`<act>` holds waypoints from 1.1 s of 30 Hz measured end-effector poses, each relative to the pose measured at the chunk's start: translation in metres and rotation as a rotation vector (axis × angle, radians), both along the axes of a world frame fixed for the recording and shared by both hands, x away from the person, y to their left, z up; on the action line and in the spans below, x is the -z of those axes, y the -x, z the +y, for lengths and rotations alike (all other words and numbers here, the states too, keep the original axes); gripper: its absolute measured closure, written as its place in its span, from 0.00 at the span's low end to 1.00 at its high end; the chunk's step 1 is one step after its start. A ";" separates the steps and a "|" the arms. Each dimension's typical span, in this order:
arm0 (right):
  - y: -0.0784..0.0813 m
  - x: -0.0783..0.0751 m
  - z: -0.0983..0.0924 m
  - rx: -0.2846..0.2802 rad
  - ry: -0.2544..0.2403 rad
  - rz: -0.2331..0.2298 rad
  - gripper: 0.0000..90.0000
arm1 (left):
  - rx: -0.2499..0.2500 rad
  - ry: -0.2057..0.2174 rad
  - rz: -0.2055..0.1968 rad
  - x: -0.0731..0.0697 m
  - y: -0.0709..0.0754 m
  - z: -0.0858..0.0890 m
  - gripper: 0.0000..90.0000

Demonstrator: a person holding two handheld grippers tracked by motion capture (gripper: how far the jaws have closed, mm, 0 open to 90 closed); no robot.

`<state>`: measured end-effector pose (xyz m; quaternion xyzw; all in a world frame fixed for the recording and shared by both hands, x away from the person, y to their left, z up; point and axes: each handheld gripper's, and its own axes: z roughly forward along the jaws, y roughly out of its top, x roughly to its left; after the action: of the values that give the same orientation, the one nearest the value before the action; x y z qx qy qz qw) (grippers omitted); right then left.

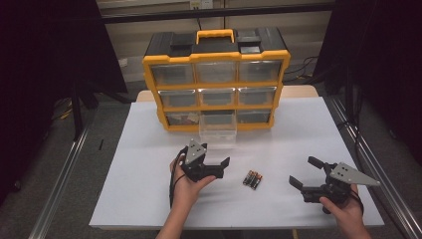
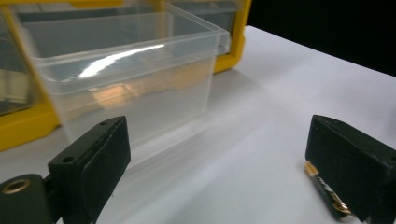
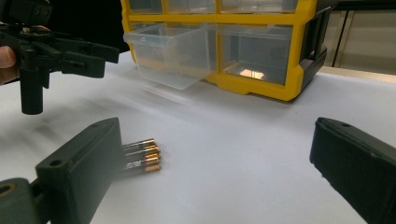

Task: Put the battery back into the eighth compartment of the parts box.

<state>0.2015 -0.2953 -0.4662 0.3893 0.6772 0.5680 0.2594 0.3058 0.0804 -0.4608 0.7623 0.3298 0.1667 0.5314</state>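
My left tongs and right tongs gape empty. Batteries lie between them, near the pulled-out drawer.

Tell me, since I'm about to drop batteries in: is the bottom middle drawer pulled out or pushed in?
Pulled out. The clear drawer juts forward from the yellow organizer over the table; it looks empty.

High view looks down the table; both gripper views sit low, sharing the pulled-out drawer.

The right gripper hangs with jaws spread wide over the white tabletop. Batteries lie beside its left jaw. A clear drawer juts from the yellow organizer beyond.
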 end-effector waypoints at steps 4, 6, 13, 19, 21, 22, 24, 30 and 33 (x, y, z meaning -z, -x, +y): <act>0.000 0.000 -0.001 0.009 -0.007 0.001 0.02 | 0.036 -0.028 0.027 -0.002 0.001 -0.005 0.10; 0.001 -0.001 -0.002 0.005 -0.001 -0.002 0.02 | 0.061 -0.022 0.048 -0.002 0.001 -0.009 0.11; 0.002 -0.001 -0.002 0.006 -0.002 0.002 0.02 | 0.125 -0.052 0.088 -0.003 0.002 -0.021 0.15; 0.003 -0.001 -0.005 0.015 -0.001 -0.006 0.02 | 0.177 -0.041 0.107 0.000 0.000 -0.025 0.23; 0.003 -0.001 -0.005 0.017 0.001 -0.003 0.02 | 0.190 -0.053 0.116 0.001 0.000 -0.027 0.25; 0.003 -0.001 -0.005 0.017 -0.001 -0.003 0.02 | 0.199 -0.057 0.121 0.002 0.000 -0.028 0.26; 0.003 -0.001 -0.004 0.015 0.000 -0.006 0.02 | 0.207 -0.073 0.139 0.002 0.000 -0.030 0.27; 0.003 0.000 -0.003 0.018 0.001 0.000 0.02 | 0.247 -0.076 0.198 0.005 0.001 -0.036 0.41; 0.003 0.000 -0.002 0.016 0.001 -0.001 0.02 | 0.257 -0.091 0.226 0.008 0.002 -0.040 0.46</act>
<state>0.1989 -0.2975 -0.4659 0.3945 0.6740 0.5659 0.2645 0.3039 0.0408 -0.4689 0.8352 0.2795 0.0256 0.4730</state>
